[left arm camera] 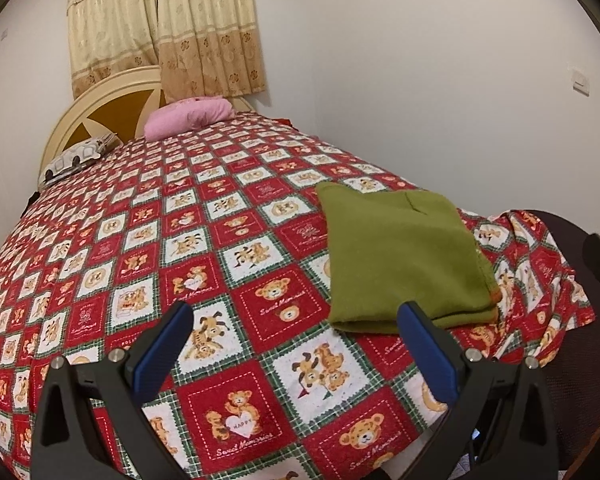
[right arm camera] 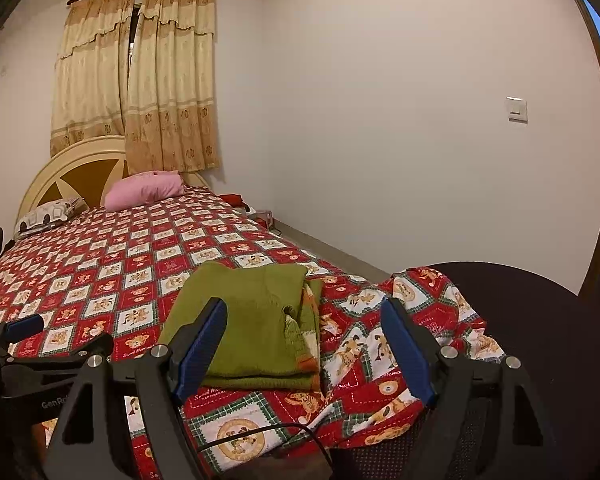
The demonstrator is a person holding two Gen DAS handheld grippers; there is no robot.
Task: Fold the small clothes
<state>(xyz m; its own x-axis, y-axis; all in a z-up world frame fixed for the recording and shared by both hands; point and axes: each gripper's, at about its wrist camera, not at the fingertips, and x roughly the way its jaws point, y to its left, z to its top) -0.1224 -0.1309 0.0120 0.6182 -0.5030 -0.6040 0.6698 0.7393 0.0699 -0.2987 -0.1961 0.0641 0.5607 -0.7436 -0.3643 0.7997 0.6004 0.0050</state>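
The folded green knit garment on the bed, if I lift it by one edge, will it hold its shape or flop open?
The folded green knit garment looks soft and would probably sag. Its layers lie loosely stacked, so a one-edge lift may unfold them. On the patterned teddy-bear bedspread, pushing would likely bunch it rather than slide it.

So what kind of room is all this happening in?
A home bedroom, it seems: a bed with a teddy-bear quilt, a pink pillow by the headboard, and curtains over a window.

Bedspread (left arm camera: 260, 308) squares read "Sweet Memories"; heart (left arm camera: 242, 426) reads "HAPPY"; left gripper (right arm camera: 24, 328) body marked "GenRo", rest hidden.
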